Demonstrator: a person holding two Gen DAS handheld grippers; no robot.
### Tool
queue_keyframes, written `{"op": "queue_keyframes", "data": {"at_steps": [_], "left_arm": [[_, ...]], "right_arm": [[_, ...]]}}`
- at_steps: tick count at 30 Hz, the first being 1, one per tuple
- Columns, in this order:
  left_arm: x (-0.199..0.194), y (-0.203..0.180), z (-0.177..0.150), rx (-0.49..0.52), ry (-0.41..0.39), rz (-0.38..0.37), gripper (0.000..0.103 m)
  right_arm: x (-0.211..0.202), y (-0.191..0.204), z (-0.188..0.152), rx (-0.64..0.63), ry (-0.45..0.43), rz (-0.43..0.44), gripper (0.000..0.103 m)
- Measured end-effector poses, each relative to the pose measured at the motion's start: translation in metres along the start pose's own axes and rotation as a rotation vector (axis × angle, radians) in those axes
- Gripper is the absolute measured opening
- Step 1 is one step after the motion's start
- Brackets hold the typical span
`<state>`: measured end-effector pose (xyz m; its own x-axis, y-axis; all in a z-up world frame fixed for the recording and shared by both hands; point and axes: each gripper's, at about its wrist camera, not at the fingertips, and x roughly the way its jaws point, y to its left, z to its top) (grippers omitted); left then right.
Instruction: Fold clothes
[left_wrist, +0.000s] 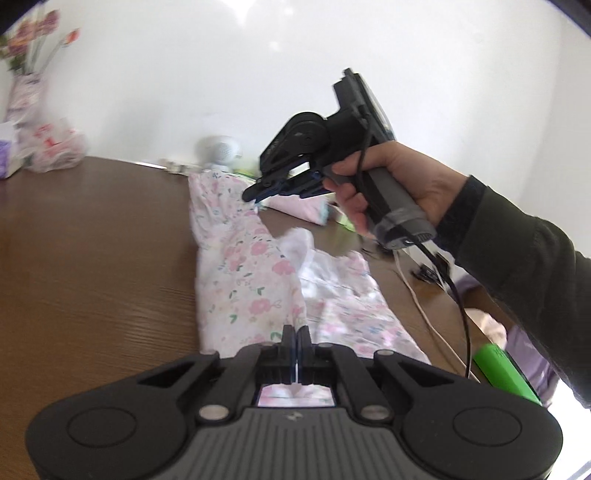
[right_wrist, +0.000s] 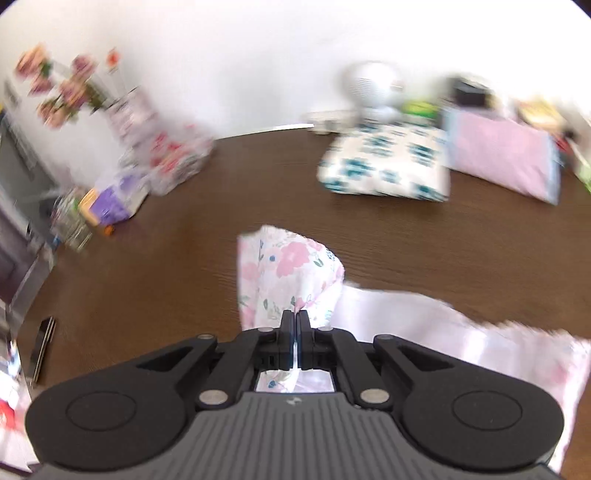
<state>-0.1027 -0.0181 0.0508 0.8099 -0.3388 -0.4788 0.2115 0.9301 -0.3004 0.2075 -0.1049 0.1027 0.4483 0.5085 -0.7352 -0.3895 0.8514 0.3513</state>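
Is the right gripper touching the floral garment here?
Touching. In the right wrist view, the right gripper is shut on a fold of the pink floral garment, with cloth pinched between its closed fingers and lifted off the table.

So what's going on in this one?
A person is folding a floral garment on a brown table, a gripper in each hand. The left gripper is shut on the cloth at its near end. The right gripper is shut on another part of it, which is lifted off the table. Two folded pieces, one blue-patterned and one pink, lie at the far edge.
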Motion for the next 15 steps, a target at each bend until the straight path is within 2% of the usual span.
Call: {"op": "queue_keyframes", "data": {"at_steps": [4,7,9,11,12,14,15], "left_arm": [[0.037,-0.037,-0.02,0.059,0.063,-0.008,0.0],[0.059,-0.047,-0.034,0.065,0.117,0.011,0.0],[0.062,-0.045,-0.037,0.044,0.149,-0.001,0.0],[0.053,-0.041,-0.032,0.028,0.171,-0.054,0.012],[0.044,-0.038,-0.028,0.022,0.171,-0.114,0.015],[0.021,-0.034,-0.018,0.049,0.131,-0.243,0.035],[0.011,-0.032,-0.014,0.073,0.104,-0.248,0.039]], "right_arm": [[-0.001,-0.047,-0.018,0.064,0.009,-0.059,0.001],[0.014,-0.063,-0.034,0.041,0.027,-0.116,0.001],[0.019,-0.068,-0.041,0.026,0.031,-0.118,0.002],[0.018,-0.069,-0.045,0.007,0.021,-0.122,0.003],[0.017,-0.07,-0.046,-0.002,0.016,-0.124,0.006],[0.011,-0.069,-0.046,-0.013,0.0,-0.126,0.017],[0.004,-0.067,-0.046,-0.03,-0.02,-0.129,0.021]]}}
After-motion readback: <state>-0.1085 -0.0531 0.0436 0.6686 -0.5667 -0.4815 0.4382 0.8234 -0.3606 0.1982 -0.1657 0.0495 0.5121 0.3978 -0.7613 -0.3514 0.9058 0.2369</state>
